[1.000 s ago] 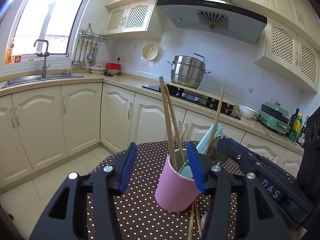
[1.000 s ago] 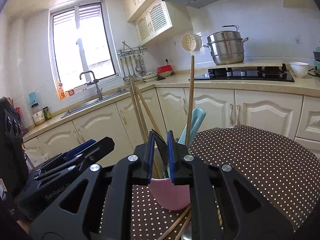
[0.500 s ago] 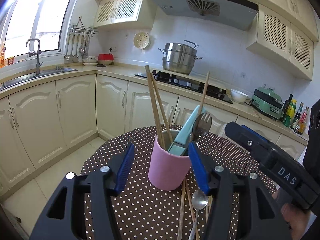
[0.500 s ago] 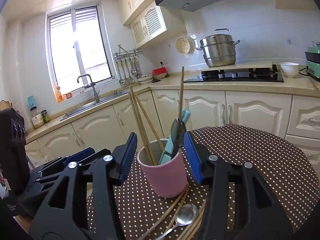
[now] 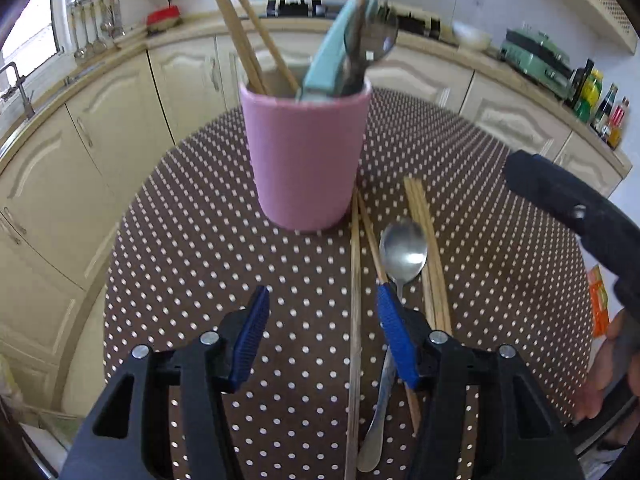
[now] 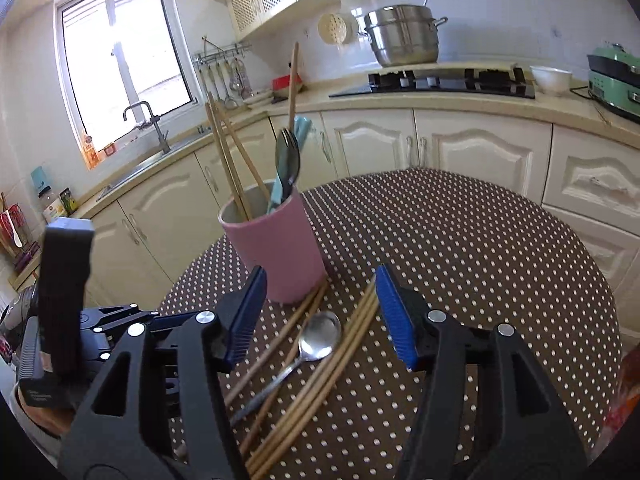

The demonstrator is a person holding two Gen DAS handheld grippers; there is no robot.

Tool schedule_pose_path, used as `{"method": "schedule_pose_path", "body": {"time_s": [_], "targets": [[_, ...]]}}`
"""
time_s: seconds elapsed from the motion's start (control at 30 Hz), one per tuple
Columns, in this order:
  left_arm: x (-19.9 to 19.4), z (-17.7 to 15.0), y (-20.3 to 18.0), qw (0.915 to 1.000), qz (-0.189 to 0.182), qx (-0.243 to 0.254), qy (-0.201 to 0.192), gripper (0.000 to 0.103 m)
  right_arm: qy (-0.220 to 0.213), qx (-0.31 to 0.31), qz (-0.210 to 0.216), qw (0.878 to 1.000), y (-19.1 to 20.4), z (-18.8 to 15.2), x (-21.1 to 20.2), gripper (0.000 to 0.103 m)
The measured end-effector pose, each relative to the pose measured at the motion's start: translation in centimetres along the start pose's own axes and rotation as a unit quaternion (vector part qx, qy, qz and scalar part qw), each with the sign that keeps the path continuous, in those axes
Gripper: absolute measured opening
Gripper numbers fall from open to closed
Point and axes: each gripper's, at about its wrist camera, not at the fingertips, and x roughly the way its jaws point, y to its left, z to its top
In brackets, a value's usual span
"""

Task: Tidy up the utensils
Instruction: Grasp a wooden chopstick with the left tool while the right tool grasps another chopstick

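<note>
A pink cup (image 5: 306,156) stands on the round dotted table (image 5: 200,248) and holds wooden chopsticks (image 5: 236,24), a teal utensil (image 5: 328,56) and a metal fork (image 5: 374,42). In front of it lie a metal spoon (image 5: 402,252) and several loose chopsticks (image 5: 428,248). My left gripper (image 5: 322,338) is open and empty above the lying chopsticks. My right gripper (image 6: 320,318) is open and empty above the spoon (image 6: 318,336) and chopsticks (image 6: 340,352), just short of the cup (image 6: 276,248).
Cream kitchen cabinets (image 6: 440,148) and a counter with a hob (image 6: 436,80) and steel pot (image 6: 402,36) run behind the table. A sink (image 6: 148,160) sits under the window. The other gripper's black body shows at right (image 5: 580,208) and at left (image 6: 64,300).
My right gripper opened and let the fork go into the cup. Both grippers drew back from the cup and tilted down toward the spoon and chopsticks lying on the table.
</note>
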Motion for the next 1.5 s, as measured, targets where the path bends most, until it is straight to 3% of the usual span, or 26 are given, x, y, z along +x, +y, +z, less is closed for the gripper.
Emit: {"method": "schedule_pose_path", "body": {"time_s": [0.37,0.53,0.6,1.0,1.5], "targets": [[3.3,0.3,-1.3,0.9994,0.0,0.0,0.033,0.054,0.053,0.02,-0.021,0.998,-2.3,-2.5,0.8,0.06],[4.6,0.3,-2.1,0.9992,0.004,0.003,0.039,0.031,0.103,0.008,-0.038,0.994,-2.3,-3.5,2.4,0.06],[4.6,0.4,-1.7,0.9992,-0.002,-0.008,0.038,0.009,0.117,-0.002,-0.04,0.992,-2.1,-4.0,3.0,0.06],[3.2,-2.1,-0.7,0.9984,-0.017,-0.047,0.026,0.009,0.157,-0.042,-0.077,0.984,-0.9,-5.6,5.4,0.06],[1.8,-4.4,0.9,0.9964,-0.031,-0.069,0.037,0.009,0.185,-0.056,-0.102,0.976,-1.4,-4.4,6.8,0.063]]}}
